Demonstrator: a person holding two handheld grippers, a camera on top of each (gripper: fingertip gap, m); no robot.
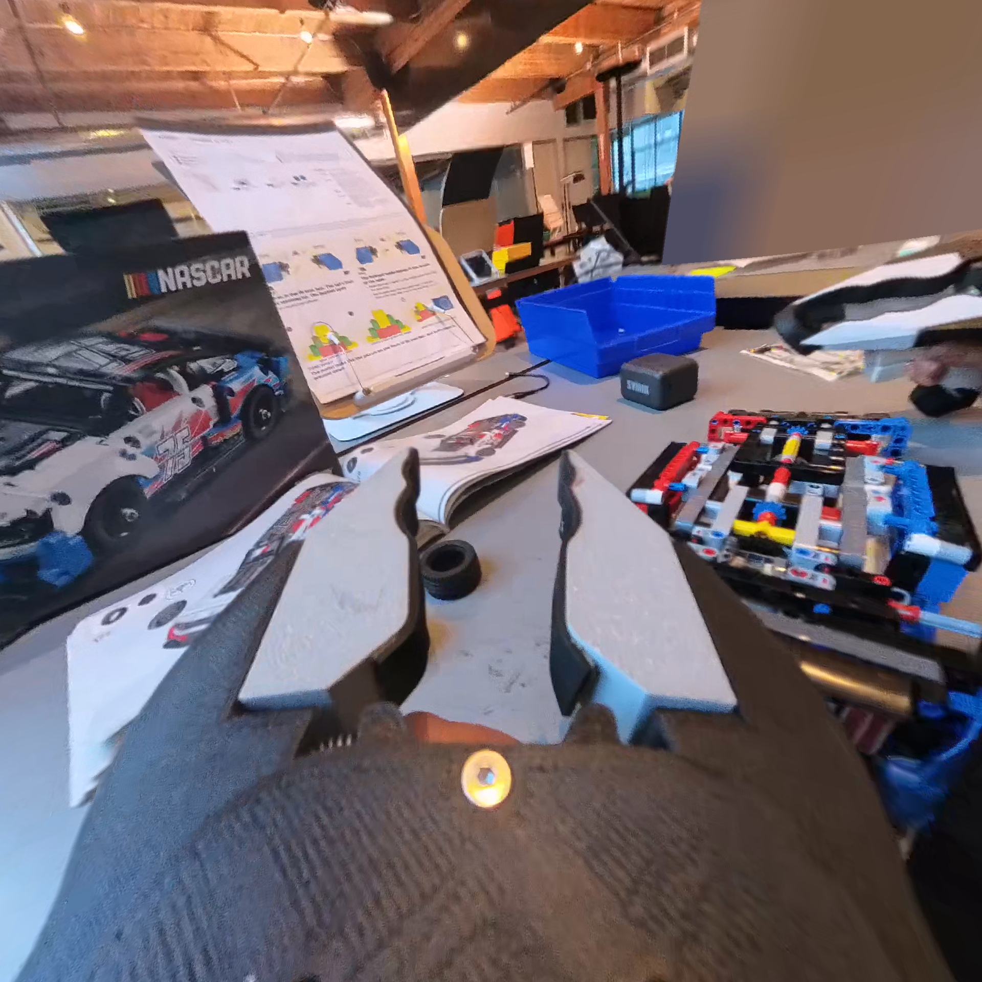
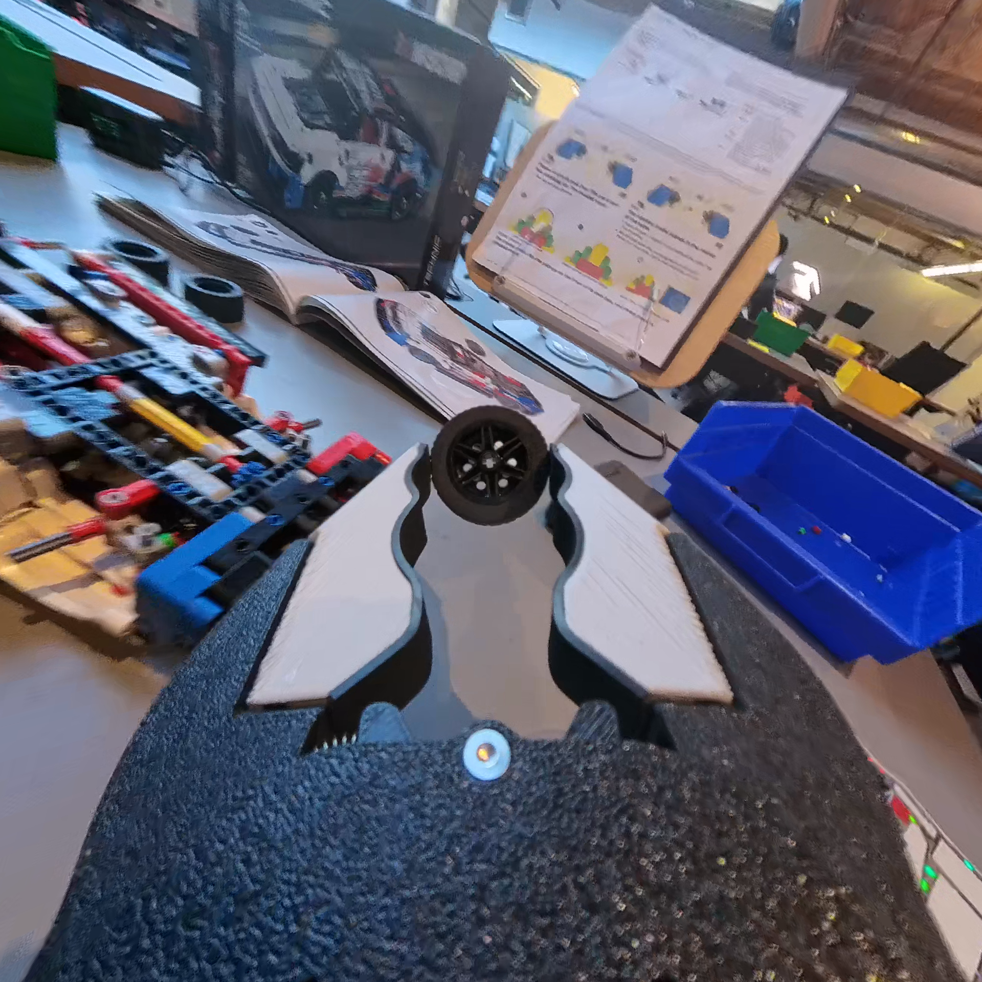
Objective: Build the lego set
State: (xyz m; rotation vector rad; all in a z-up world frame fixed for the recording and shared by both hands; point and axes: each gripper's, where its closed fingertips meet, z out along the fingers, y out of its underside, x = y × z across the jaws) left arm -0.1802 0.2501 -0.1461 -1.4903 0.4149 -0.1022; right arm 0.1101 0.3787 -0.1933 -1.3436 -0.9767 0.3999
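Black textured gripper (image 2: pixel 489 467), pale fingers (image 2: pixel 350 584) (one screw)

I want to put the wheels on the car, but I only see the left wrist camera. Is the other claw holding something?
Observer: Yes. The right claw is shut on a black wheel with a spoked rim, held off the table.
Operator: I see just one loose tyre. Are there more?
Observer: The right wrist view shows two tyres lying side by side between the car frame and the open booklet.
Operator: Is the blue bin empty?
Observer: Nearly. Only a few tiny bits, red, green and white, lie on its floor.
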